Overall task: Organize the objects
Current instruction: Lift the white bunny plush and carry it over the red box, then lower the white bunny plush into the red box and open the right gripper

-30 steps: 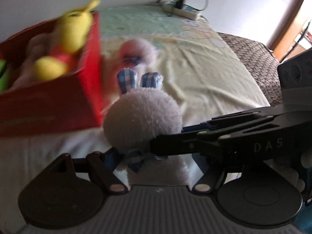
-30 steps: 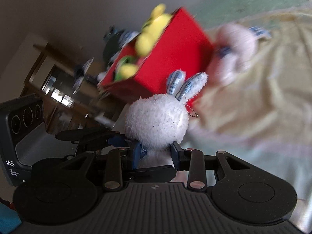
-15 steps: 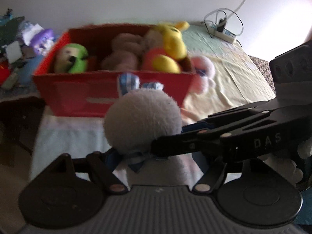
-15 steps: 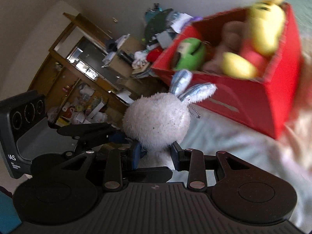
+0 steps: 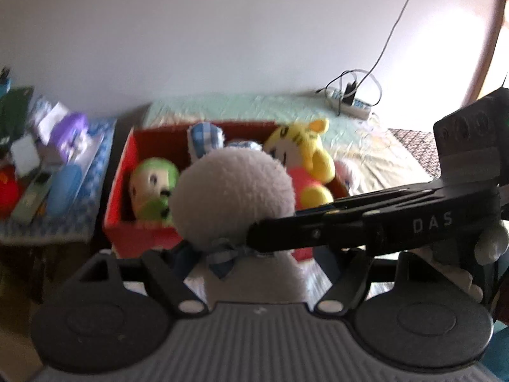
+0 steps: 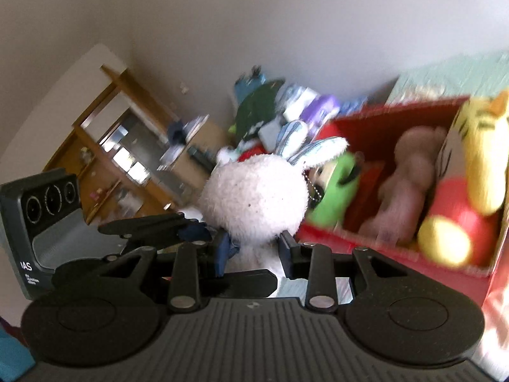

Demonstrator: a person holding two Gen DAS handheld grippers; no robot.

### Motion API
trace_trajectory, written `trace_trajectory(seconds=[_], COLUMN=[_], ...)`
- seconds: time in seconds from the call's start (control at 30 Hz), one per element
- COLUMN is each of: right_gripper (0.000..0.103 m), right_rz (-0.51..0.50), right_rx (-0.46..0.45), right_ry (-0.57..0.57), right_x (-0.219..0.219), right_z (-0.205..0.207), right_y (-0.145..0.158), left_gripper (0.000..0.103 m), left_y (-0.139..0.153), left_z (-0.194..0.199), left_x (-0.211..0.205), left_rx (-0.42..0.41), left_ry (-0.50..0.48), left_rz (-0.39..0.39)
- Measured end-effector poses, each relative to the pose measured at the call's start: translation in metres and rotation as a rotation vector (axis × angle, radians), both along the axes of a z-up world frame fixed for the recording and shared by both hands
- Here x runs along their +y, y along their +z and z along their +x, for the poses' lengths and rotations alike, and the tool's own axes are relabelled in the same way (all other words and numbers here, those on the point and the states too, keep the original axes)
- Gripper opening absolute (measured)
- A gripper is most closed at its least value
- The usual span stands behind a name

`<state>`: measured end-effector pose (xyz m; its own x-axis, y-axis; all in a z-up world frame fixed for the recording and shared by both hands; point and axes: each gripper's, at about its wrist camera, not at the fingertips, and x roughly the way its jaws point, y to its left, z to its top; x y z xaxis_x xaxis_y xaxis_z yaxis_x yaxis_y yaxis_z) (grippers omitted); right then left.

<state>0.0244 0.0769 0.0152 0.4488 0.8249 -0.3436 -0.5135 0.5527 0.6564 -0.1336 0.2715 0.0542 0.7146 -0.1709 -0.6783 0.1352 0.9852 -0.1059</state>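
Left wrist view: your left claw [image 5: 251,254] is closed on the neck of the white bunny [image 5: 232,197], just under its round head, where a blue checked bow [image 5: 222,254] sits.
Right claw in that view: your right claw [image 5: 254,242] reaches in from the right side, its black arm marked DAS, with its tip against the bunny's neck.
Right wrist view: your right claw [image 6: 254,248] is pinched on the bunny [image 6: 254,200] below the head, a blue pad touching each side.
Left claw in that view: your left claw [image 6: 191,232] comes in from the left side, its tip at the same neck.
Bunny: you hold it in the air with both claws, head up, its blue striped ears [image 6: 305,149] pointing away from you; a small ball chain [image 6: 313,191] hangs beside the head.
Red box [image 5: 140,238]: it stands on the bed [image 5: 381,156] just beyond the bunny, open at the top.
Box contents: a green toy [image 5: 152,187] at the left end, a pale brown toy [image 6: 404,191] in the middle, a yellow and red toy [image 5: 305,165] at the right end.
Side clutter [image 5: 47,165]: it is piled left of the box; details are blurred.
Power strip [image 5: 350,105]: it lies at the far end of the bed by the wall, with a cable running up.
Wooden shelf [image 6: 121,146]: it stands in the background of the right wrist view.
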Motion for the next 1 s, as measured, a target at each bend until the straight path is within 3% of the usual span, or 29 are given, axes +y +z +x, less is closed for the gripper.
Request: trace_trajectory(seconds=[0.23, 0.47, 0.67, 1.0], right_gripper=[0.036, 0.035, 0.034, 0.033], right_rz=[-0.071, -0.171, -0.242, -0.343], right_rx=[-0.039, -0.037, -0.023, 0.028], right_ry=[-0.176, -0.271, -0.292, -0.275], right_x=[0.003, 0.004, 0.016, 0.039], right_z=[0.022, 0.050, 0.070, 0.094], right_y=[0.006, -0.003, -0.016, -0.034], left_gripper=[0.076, 0.076, 0.076, 0.074], left_y=[-0.002, -0.023, -0.047, -0.074], left_z=[0.050, 0.099, 0.123, 0.138], left_x=[0.010, 0.022, 0.038, 0.055], left_rx=[-0.052, -0.021, 0.040, 0.105], left_ry=[-0.098, -0.129, -0.116, -0.094], left_rz=[0.000, -0.101, -0.181, -0.147])
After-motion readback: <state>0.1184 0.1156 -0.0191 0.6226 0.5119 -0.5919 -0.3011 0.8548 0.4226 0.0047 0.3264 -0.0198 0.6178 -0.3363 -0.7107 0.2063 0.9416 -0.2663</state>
